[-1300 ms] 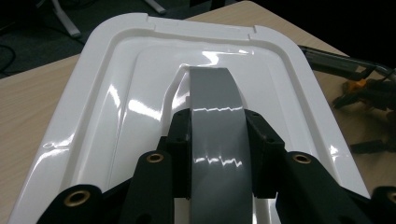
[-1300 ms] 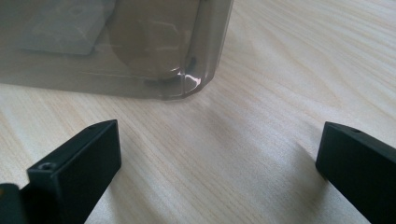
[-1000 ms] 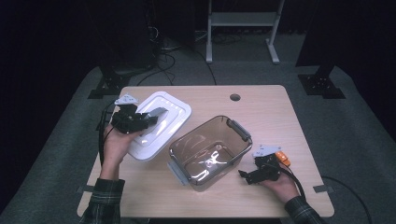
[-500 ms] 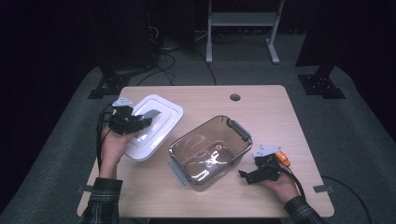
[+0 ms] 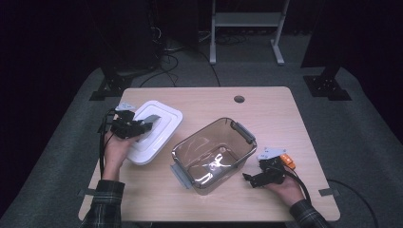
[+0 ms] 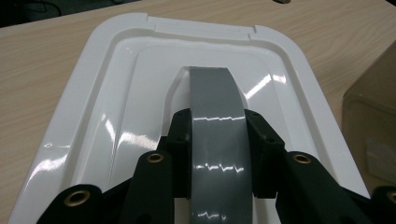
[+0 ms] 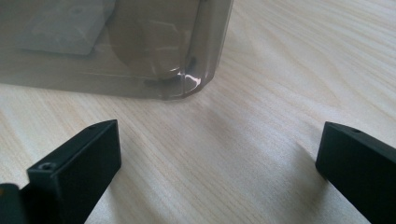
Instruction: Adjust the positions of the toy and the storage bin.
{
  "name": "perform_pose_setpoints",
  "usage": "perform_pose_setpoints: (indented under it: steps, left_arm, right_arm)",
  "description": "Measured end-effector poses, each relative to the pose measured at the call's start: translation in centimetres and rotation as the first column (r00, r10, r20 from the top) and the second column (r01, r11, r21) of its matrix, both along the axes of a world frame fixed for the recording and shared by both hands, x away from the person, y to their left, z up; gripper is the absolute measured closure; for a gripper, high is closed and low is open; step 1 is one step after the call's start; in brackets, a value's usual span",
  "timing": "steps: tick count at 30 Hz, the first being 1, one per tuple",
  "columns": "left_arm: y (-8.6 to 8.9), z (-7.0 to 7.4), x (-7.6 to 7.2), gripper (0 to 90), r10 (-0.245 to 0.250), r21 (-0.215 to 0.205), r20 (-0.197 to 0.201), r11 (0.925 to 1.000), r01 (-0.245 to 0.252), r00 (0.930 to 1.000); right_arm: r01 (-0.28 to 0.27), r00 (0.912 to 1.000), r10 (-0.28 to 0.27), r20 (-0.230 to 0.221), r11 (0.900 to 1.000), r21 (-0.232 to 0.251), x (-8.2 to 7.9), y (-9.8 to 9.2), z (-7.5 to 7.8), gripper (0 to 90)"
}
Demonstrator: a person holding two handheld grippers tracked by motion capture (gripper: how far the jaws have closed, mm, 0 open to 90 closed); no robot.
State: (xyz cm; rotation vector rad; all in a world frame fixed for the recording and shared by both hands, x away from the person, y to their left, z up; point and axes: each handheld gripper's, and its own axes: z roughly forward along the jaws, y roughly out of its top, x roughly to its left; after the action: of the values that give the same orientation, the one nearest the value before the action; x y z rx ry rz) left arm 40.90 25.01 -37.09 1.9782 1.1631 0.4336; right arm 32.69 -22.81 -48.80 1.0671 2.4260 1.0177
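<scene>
Wood counter [image 5: 209, 102] holds a clear smoky plastic box [image 5: 213, 153] near its middle, with no lid on it. The box has a gray latch at each short end.

To the left of the box lies a white lid [image 5: 154, 130], flat on the counter and just beside the box. A gray handle [image 6: 217, 135] runs down the middle of the lid.

The left claw [image 5: 142, 126] sits over the lid, on the side far from the box. In the left gripper view, its two black jaws are pressed tight on the gray handle, one on each side.

The right claw [image 5: 248, 179] rests low on the counter just to the right of the box, near the box's close corner. In the right gripper view, its jaws stand wide apart with bare wood between them. It holds nothing, and the box corner sits a little way in front of it.
</scene>
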Motion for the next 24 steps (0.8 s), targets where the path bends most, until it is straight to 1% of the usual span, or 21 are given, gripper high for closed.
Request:
perform_pose_setpoints:
  steps: [6,12,18,24]
  left_arm:
    - [0.1,-1.3,0.4,66.4,0.014,0.002,-0.015,0.9999,-0.014,0.9998]
    - [0.0,-2.4,0.8,66.4,0.017,0.009,-0.033,0.9998,-0.017,0.9993]
    - [0.1,-3.1,1.1,66.4,0.020,0.016,-0.044,0.9997,-0.019,0.9989]
    - [0.3,-4.2,1.4,66.4,0.028,0.023,-0.063,0.9994,-0.027,0.9976]
  right_arm:
    - [0.000,1.0000,0.000,0.000,1.000,0.000,0.0,0.0,0.0,0.0]
    - [0.000,1.0000,0.000,0.000,1.000,0.000,0.0,0.0,0.0,0.0]
    - [0.000,1.0000,0.000,0.000,1.000,0.000,0.0,0.0,0.0,0.0]
    - [0.000,1.0000,0.000,0.000,1.000,0.000,0.0,0.0,0.0,0.0]
